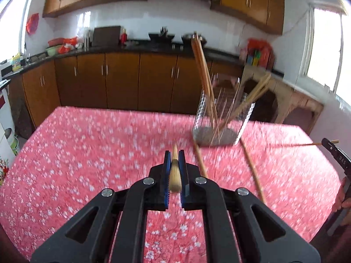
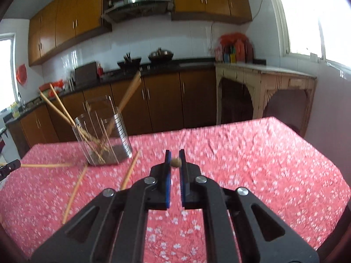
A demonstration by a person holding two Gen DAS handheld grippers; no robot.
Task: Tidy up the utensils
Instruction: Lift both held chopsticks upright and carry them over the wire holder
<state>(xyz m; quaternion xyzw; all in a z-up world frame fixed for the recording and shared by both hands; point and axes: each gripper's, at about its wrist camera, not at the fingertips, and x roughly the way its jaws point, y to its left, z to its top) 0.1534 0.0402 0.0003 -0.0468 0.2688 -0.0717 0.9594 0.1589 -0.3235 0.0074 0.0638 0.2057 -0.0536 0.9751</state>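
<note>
Both grippers are loaded: your left gripper (image 1: 174, 156) is clamped on a chopstick (image 1: 175, 175) running along the jaws, and your right gripper (image 2: 174, 156) pinches another chopstick (image 2: 176, 162) end-on at the tips. The wire chopstick holder (image 1: 221, 114) sits right of centre in the left view, centre-left in the right view. Feed one at a time, tip down into the open top. Two loose chopsticks (image 2: 129, 171) lie below the holder; don't sweep them.

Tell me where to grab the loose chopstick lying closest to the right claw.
Take the chopstick near its near end, from above, pinching across its width: it lies flat on the tablecloth, and its far end sits close to the holder.
</note>
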